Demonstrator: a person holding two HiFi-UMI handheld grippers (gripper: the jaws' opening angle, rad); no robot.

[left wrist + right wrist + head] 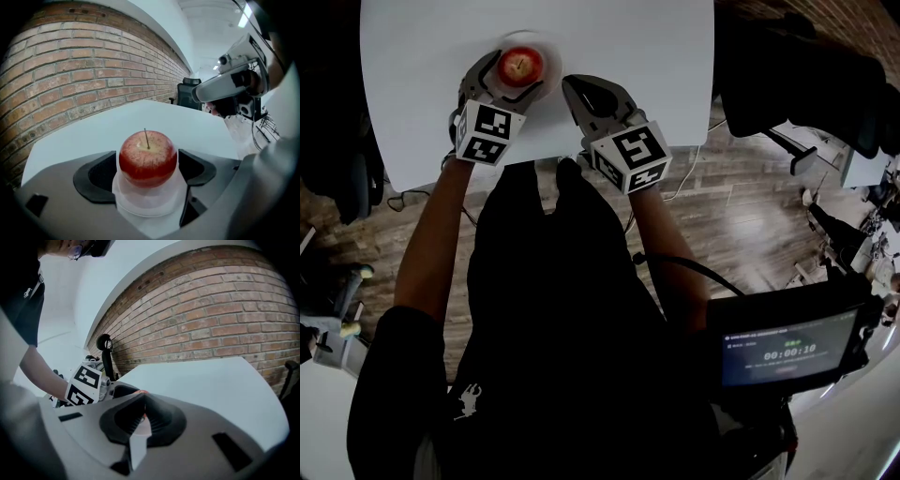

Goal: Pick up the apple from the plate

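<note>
a red apple (520,65) (148,158), stem up, sits on a small white plate (553,49) (147,206) near the near edge of a white table (656,56) (93,133). the left gripper (515,75) (148,174) reaches over the plate from the person's side, its two dark jaws set one on each side of the fruit. in the left gripper view the pads (104,174) press in against the apple's flanks, clamped on it at about mid-height, while the apple's underside rests on the plate. the right gripper (581,96) (139,420) hangs over the table just to the right of the plate, apart from the apple. its jaws are drawn together with only a thin sliver of white showing below them and nothing held between. from the right gripper view the left gripper's marker cube (84,385) shows at left, with a bare forearm (37,373) behind it. a brick wall (70,70) (211,319) rises beyond the far edge of the table. in the head view the person's dark shirt (553,319) fills the centre above a wood floor (741,206). a small lit screen (783,352) sits at lower right.
</note>
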